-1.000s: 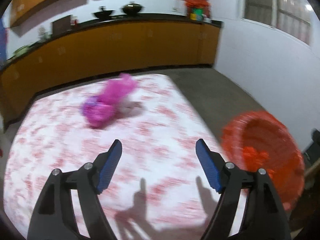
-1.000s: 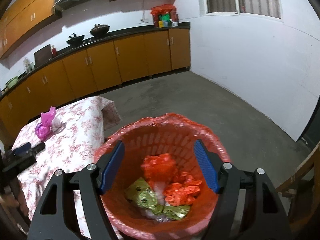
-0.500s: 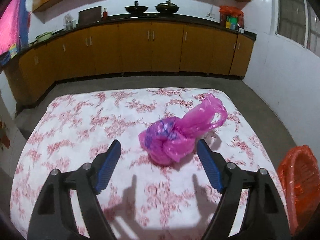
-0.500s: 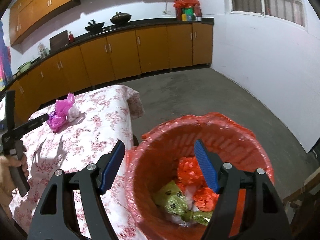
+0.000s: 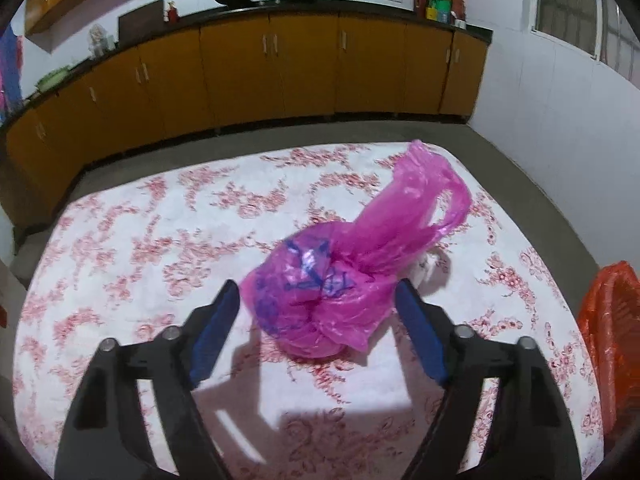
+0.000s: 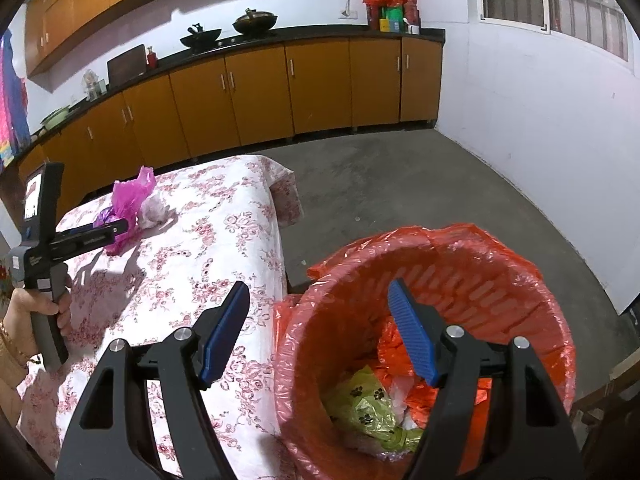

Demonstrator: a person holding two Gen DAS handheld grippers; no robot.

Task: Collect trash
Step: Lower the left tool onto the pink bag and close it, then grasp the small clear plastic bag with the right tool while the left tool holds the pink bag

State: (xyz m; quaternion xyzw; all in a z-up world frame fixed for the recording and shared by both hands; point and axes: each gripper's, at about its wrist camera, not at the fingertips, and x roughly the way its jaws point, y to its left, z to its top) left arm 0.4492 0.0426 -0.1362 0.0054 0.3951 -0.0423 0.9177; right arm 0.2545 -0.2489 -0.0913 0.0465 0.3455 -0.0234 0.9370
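A knotted pink plastic bag point(image 5: 320, 300) with blue print lies on the flowered tablecloth point(image 5: 160, 240). My left gripper point(image 5: 317, 286) hangs over it with the bag between its blue pads; the jaws are closing, and I see no pad pressing on the plastic. From the right wrist view the same pink bag point(image 6: 128, 200) sits at the table's far left. My right gripper point(image 6: 318, 286) stands open and empty above the near rim of the orange lined bin point(image 6: 500, 272). The bin holds a green paw-print wrapper point(image 6: 368, 404) and orange plastic point(image 6: 396, 356).
A small white crumpled wad point(image 5: 426, 268) lies right behind the pink bag. The bin point(image 5: 608, 320) stands on the floor off the table's right edge. A person's hand point(image 6: 40, 308) grips the left tool's handle. Yellow cabinets line the far wall, with grey floor between.
My left gripper has moved up to the pink bag, which now sits between its pads instead of ahead of them. The right gripper has swung left, so the bin has shifted right in its view.
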